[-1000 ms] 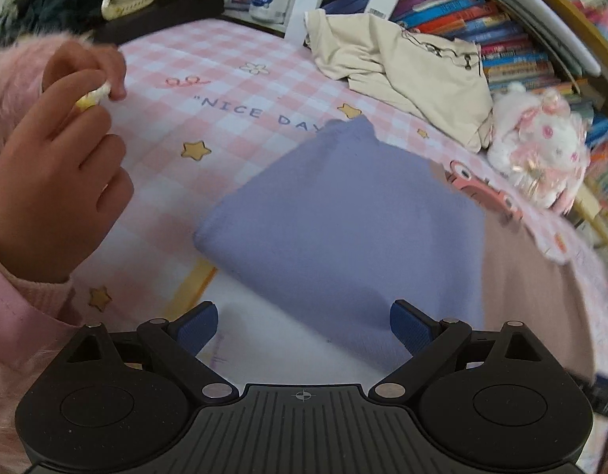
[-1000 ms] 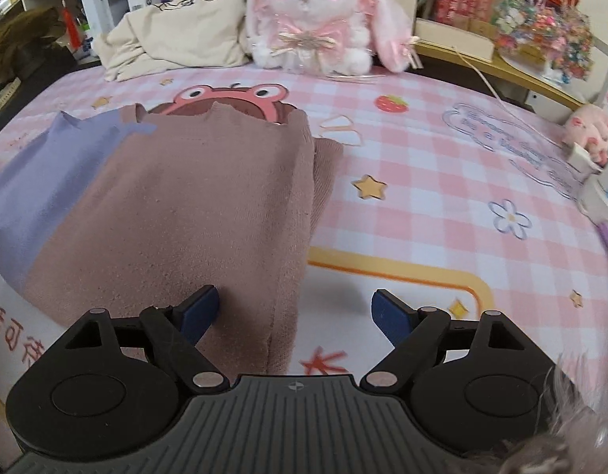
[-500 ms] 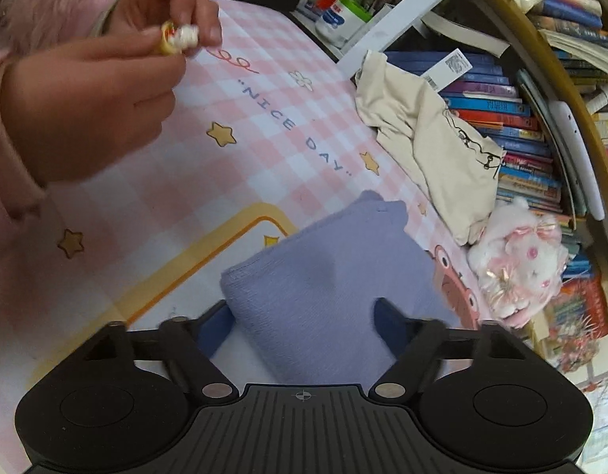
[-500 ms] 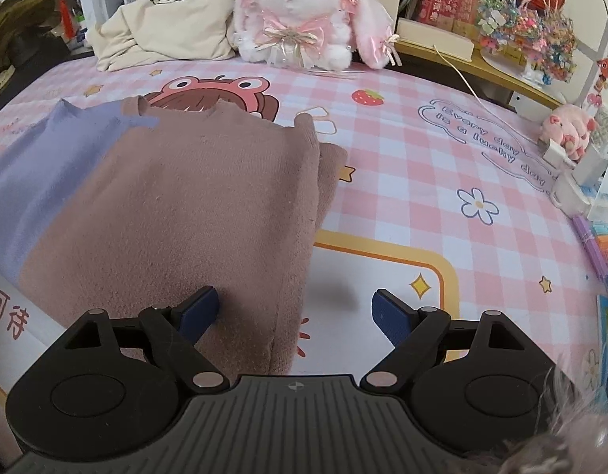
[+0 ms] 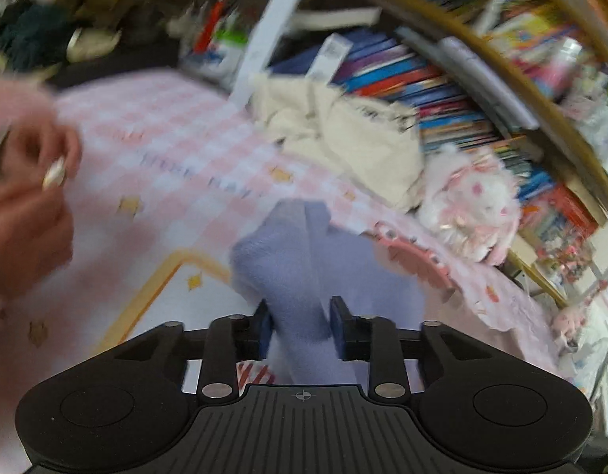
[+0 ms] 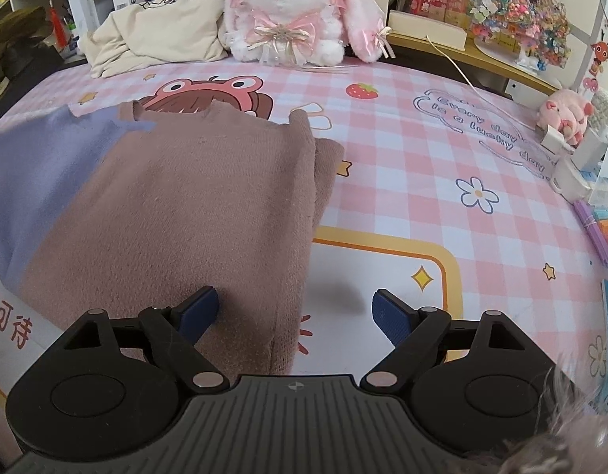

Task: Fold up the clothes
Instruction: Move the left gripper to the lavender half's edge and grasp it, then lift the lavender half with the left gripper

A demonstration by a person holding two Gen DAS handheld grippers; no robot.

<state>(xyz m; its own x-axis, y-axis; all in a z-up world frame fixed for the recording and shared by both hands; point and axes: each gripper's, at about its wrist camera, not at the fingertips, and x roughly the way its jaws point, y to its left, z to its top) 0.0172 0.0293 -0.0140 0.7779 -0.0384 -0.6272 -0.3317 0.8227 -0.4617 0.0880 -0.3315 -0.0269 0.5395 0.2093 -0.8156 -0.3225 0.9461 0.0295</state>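
Observation:
A sweater lies on the pink checked cloth, brown body (image 6: 193, 213) with a lavender sleeve (image 6: 35, 166). In the blurred left wrist view my left gripper (image 5: 302, 330) is shut on the bunched lavender sleeve (image 5: 304, 276), lifting it off the cloth. My right gripper (image 6: 294, 310) stands open over the sweater's lower right edge, its left finger above the brown fabric and its right finger above bare cloth. The folded right side of the sweater (image 6: 323, 173) lies doubled under the body.
A person's hand (image 5: 23, 213) in a pink fuzzy sleeve holds a small object at the left. A cream garment (image 6: 157, 35) and a white plush rabbit (image 6: 296, 12) sit at the back. Bookshelves (image 5: 442, 79) line the far side. Boxes and a pig toy (image 6: 564, 114) crowd the right edge.
My left gripper closed on the lavender sleeve and raised it, bunching the fabric. The right gripper drifted slightly back and stays open. The person's hand shifted left.

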